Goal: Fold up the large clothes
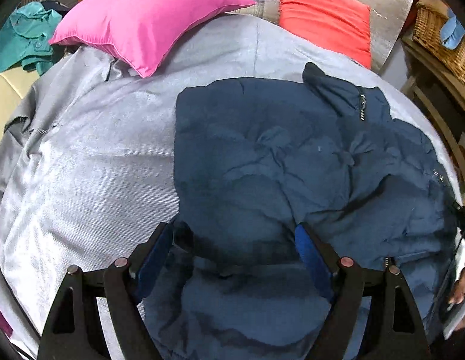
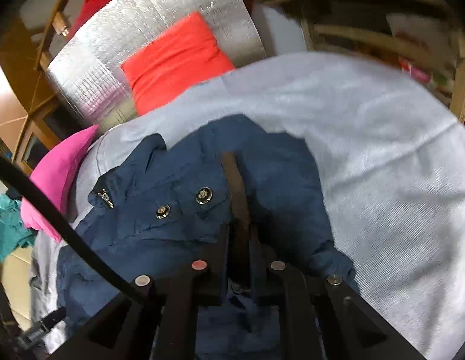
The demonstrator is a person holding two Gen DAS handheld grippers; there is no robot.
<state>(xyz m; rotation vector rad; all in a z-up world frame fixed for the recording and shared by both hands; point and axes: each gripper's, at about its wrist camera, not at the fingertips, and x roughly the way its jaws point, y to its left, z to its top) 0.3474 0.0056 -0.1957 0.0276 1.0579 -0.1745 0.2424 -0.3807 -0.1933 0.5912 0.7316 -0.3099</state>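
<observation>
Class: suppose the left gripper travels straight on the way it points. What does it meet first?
Most likely the navy jacket: the left gripper has its jaws open right over the padded fabric. How far off the cloth lies is unclear.

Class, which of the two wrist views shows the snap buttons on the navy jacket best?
The right wrist view: two metal snap buttons sit sharp and unobstructed on the navy jacket. The left wrist view shows the jacket's quilted body and zippers, but no snap buttons that I can make out.
</observation>
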